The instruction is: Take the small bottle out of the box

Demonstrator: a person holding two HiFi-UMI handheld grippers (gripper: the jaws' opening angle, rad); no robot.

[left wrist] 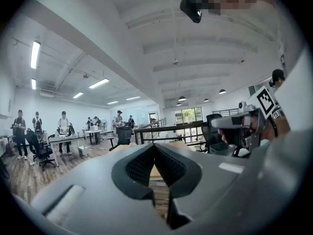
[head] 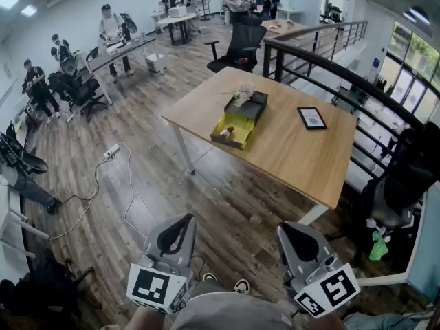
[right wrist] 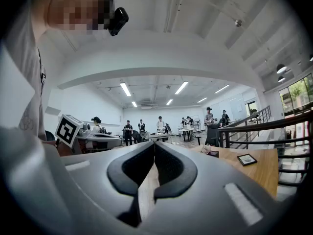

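Note:
An open box point(head: 234, 130) with a yellow inside lies on the wooden table point(head: 302, 157), its black lid point(head: 253, 106) beside it with crumpled white paper point(head: 243, 93) on top. A small bottle point(head: 225, 133) with a red part lies in the yellow box. Both grippers hang low in the head view, close to the person's body and far from the table. The left gripper point(head: 180, 220) point(left wrist: 154, 147) is shut with nothing between its jaws. The right gripper point(head: 292, 229) point(right wrist: 154, 145) is also shut and empty. In the right gripper view the table point(right wrist: 257, 170) lies ahead to the right.
A black tablet point(head: 312, 117) point(right wrist: 246, 159) lies on the table right of the box. A black office chair point(head: 240, 47) stands behind the table and a dark railing point(head: 323, 64) runs along its far side. A power strip point(head: 111, 152) with cable lies on the floor. People work at desks point(head: 120, 50) far left.

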